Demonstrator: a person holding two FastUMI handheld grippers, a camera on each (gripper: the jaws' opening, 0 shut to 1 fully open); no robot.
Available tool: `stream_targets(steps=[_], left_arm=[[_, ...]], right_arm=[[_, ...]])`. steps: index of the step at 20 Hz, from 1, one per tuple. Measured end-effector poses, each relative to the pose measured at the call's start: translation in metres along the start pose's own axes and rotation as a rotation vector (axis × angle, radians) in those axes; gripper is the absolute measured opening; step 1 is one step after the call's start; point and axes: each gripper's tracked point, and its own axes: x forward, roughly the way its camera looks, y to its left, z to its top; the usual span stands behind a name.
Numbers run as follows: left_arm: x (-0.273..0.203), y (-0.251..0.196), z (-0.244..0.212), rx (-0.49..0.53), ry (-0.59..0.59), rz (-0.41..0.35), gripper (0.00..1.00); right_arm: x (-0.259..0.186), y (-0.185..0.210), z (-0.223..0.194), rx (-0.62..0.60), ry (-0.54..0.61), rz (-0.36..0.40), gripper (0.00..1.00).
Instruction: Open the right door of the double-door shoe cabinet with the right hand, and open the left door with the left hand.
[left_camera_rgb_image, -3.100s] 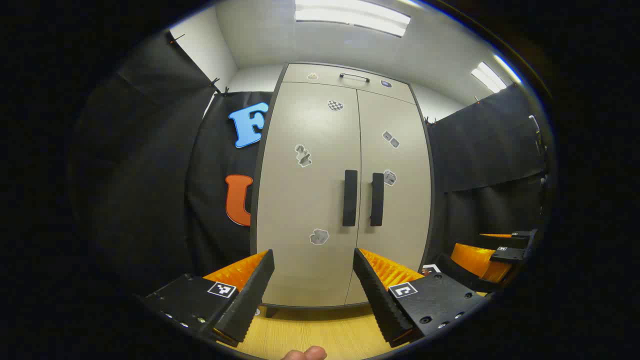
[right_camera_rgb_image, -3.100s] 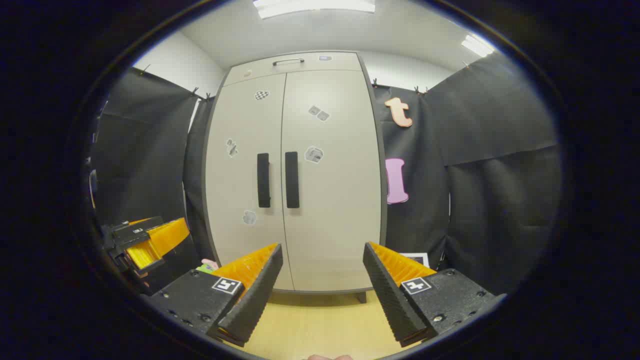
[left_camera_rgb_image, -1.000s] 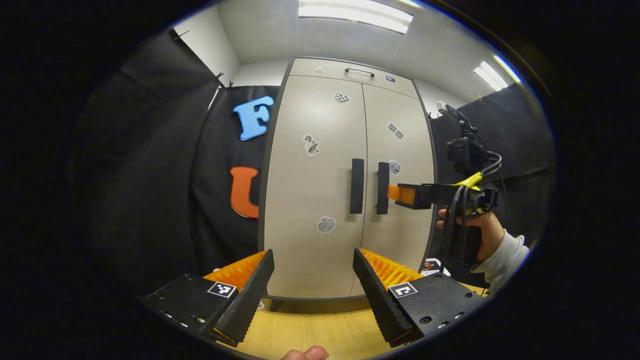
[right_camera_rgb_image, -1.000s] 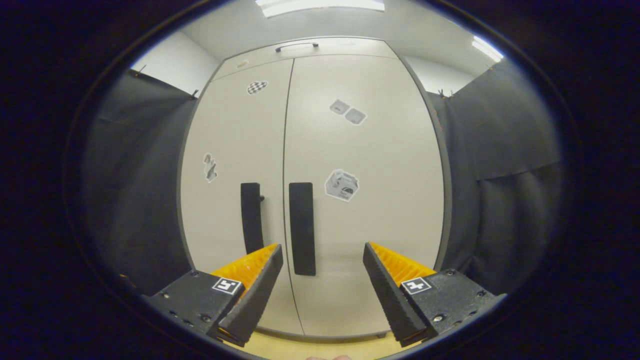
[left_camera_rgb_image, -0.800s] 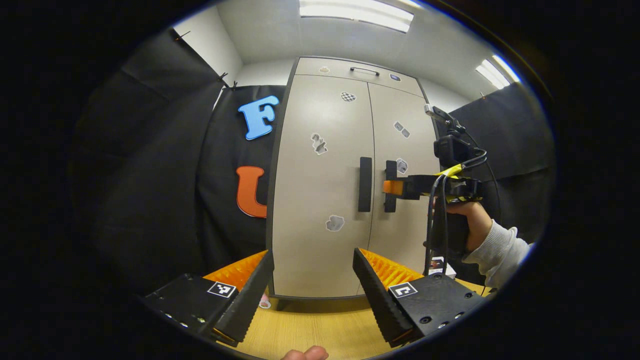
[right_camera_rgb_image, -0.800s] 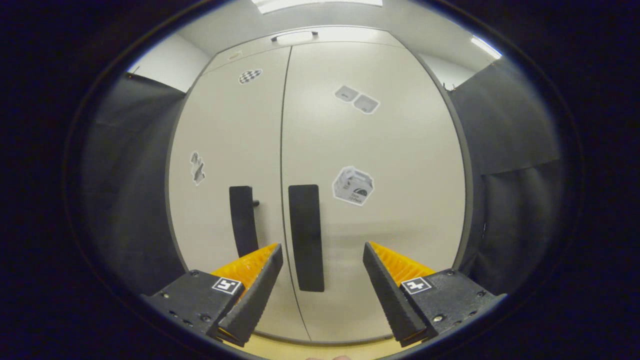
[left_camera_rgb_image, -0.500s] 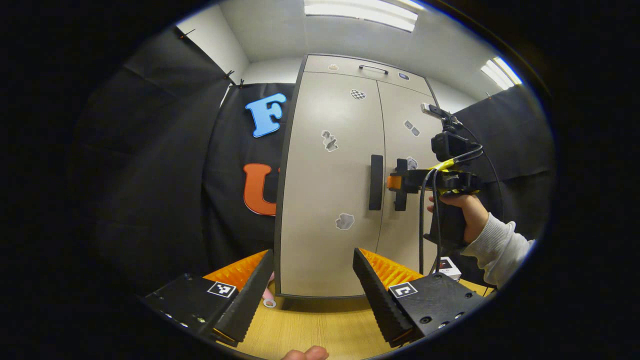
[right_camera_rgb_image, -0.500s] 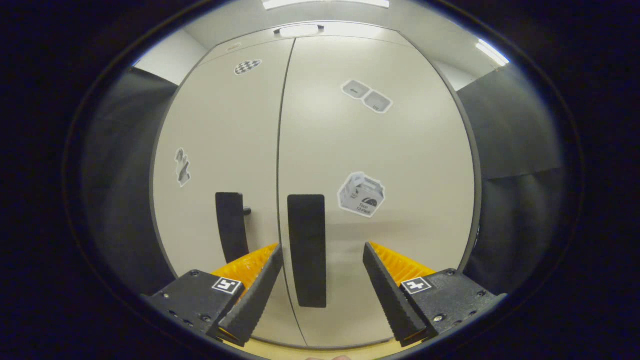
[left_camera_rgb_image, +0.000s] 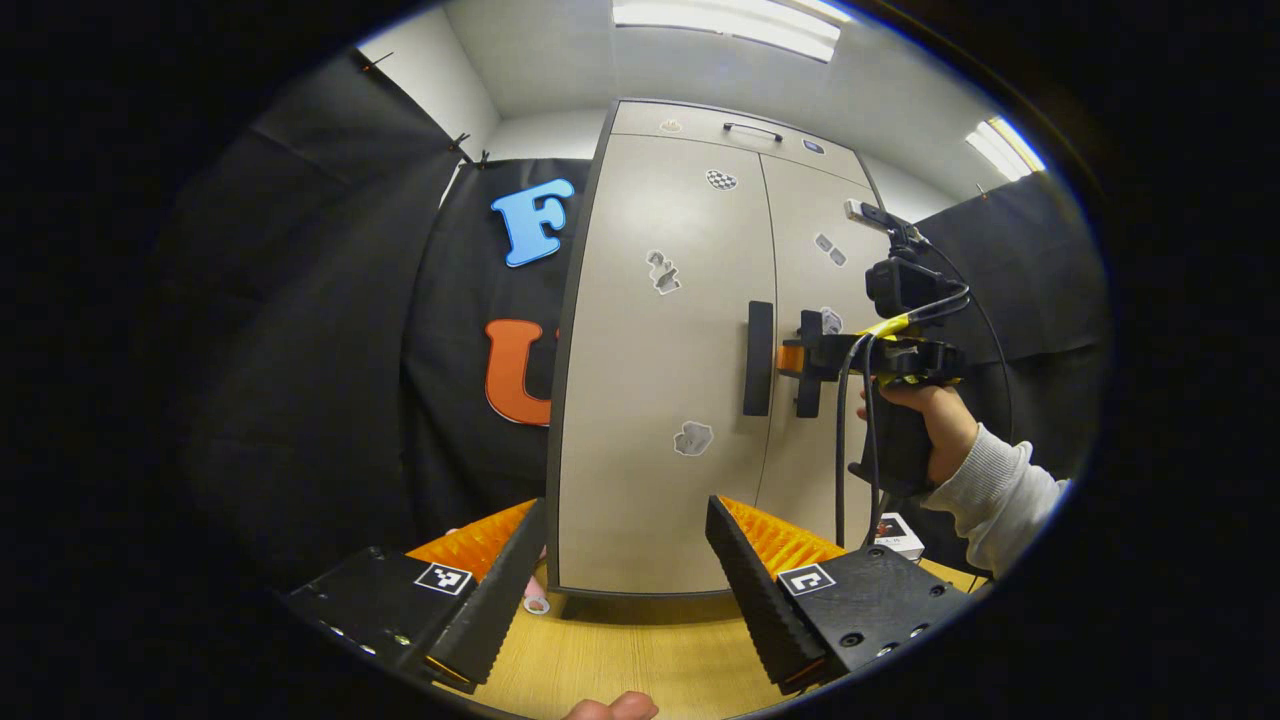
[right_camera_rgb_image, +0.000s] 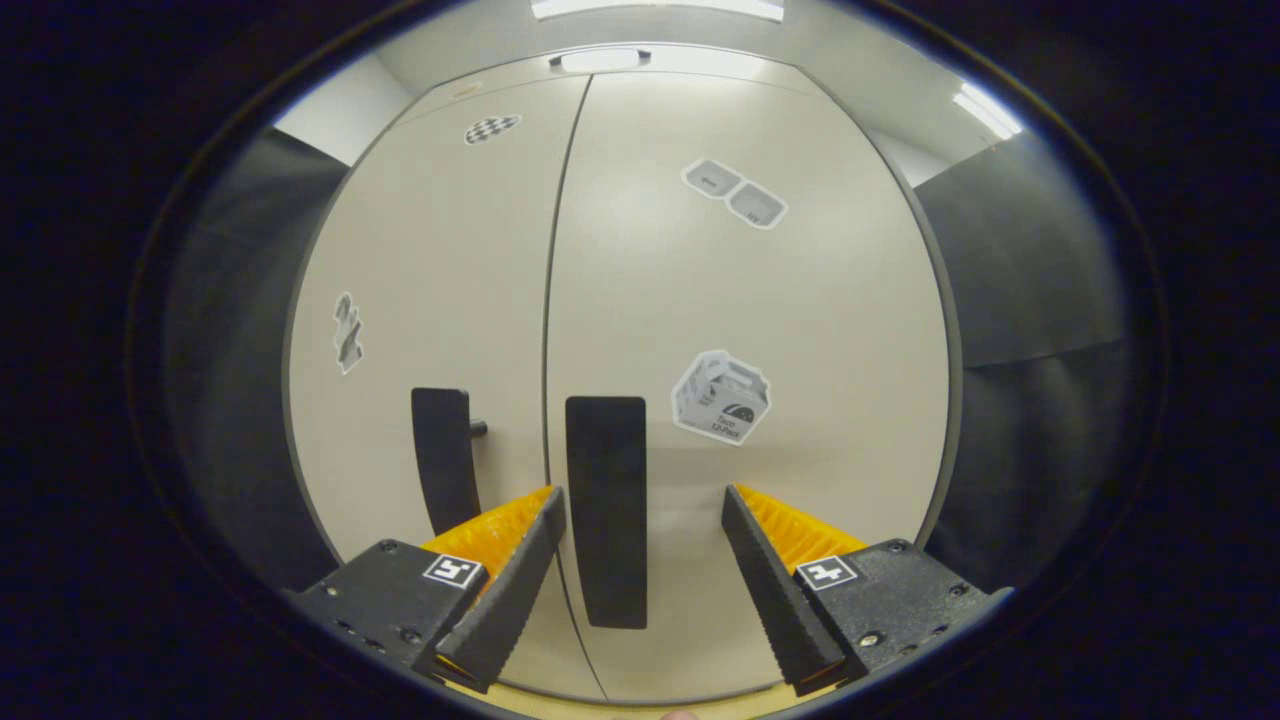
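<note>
The beige double-door shoe cabinet (left_camera_rgb_image: 660, 400) stands upright with both doors shut. Two dark vertical handles flank the centre seam: the left door handle (left_camera_rgb_image: 758, 358) and the right door handle (left_camera_rgb_image: 808, 350). In the left gripper view my left gripper (left_camera_rgb_image: 625, 560) is open and low, well short of the cabinet. A hand (left_camera_rgb_image: 925, 425) holds my right gripper (left_camera_rgb_image: 795, 358) level at the right handle. In the right gripper view my right gripper (right_camera_rgb_image: 640, 510) is open, with the right door handle (right_camera_rgb_image: 605, 510) between its fingers, closer to the left one. The left door handle (right_camera_rgb_image: 445, 460) lies just outside.
Stickers dot both doors. A top drawer with a small bar handle (left_camera_rgb_image: 750, 130) sits above them. Light wood flooring (left_camera_rgb_image: 640, 660) runs to the cabinet's base. A small box (left_camera_rgb_image: 893, 530) lies at the cabinet's lower right, a small pink item (left_camera_rgb_image: 535, 600) at its lower left.
My right gripper has risen and closed in on the cabinet until the right door handle sits between its open fingers. My left gripper has swung slightly left. Both doors stay shut.
</note>
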Motion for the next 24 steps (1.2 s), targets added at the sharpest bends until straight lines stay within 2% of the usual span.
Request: stream_targets(steps=[5,7,9,10,12,14,18,24], left_arm=[[-0.007,-0.001,0.010,0.013,-0.033,-0.003,0.95],[-0.008,-0.002,0.012,0.008,-0.042,-0.007,0.95],[-0.009,-0.001,0.013,0.002,-0.048,-0.012,0.95],[-0.010,0.000,0.013,-0.001,-0.047,-0.012,0.95],[-0.012,0.003,0.012,-0.008,-0.045,-0.005,0.95],[-0.013,0.006,0.011,-0.019,-0.043,0.001,0.95],[-0.012,0.011,0.006,-0.026,-0.032,0.008,0.95],[-0.018,0.010,0.007,-0.008,-0.021,0.045,0.95]], right_arm=[[0.000,-0.001,-0.002,0.006,0.001,-0.002,0.99],[-0.002,-0.001,-0.008,0.010,0.019,-0.006,0.95],[-0.002,0.007,-0.010,0.043,0.034,0.021,0.79],[0.000,0.015,-0.013,0.061,0.044,0.051,0.59],[-0.002,0.012,-0.013,0.030,0.036,0.042,0.33],[-0.002,0.014,-0.012,0.022,0.035,0.051,0.24],[-0.016,0.013,-0.011,0.019,0.060,0.092,0.22],[-0.073,-0.006,-0.010,0.014,0.079,0.187,0.22]])
